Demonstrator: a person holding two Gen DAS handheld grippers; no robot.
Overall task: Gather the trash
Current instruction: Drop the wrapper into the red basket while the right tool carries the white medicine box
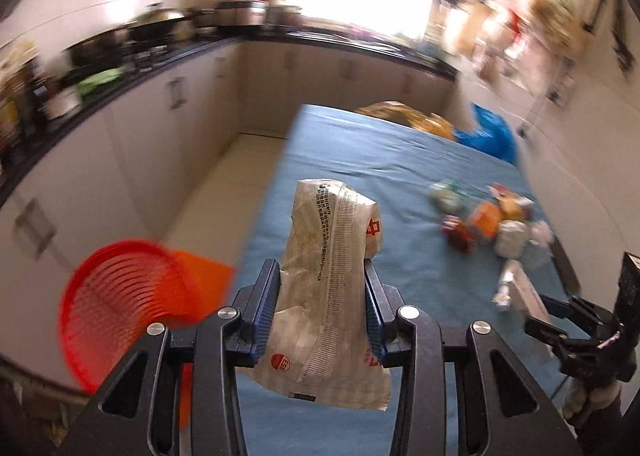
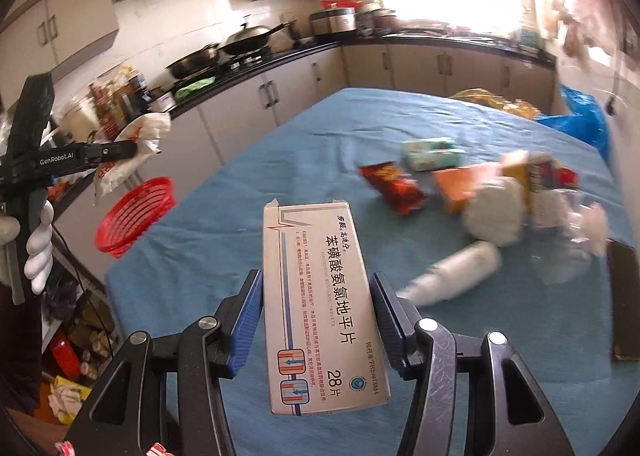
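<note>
My left gripper [image 1: 320, 276] is shut on a crumpled white wrapper [image 1: 332, 280] and holds it above the left edge of the blue table [image 1: 360, 151]. It also shows in the right wrist view [image 2: 132, 149], above a red mesh basket [image 2: 136, 215]. The basket is in the left wrist view [image 1: 116, 304] too, low at the left. My right gripper [image 2: 316, 284] is shut on a white medicine box [image 2: 320, 308] above the table's near part [image 2: 208, 256]. A pile of trash [image 2: 480, 191] lies on the table's right side.
A yellow bag [image 2: 496, 99] and a blue bag [image 2: 580, 119] sit at the table's far right corner. A kitchen counter with pans [image 2: 240, 43] runs along the left and back. A dark flat object [image 2: 624, 296] lies at the table's right edge.
</note>
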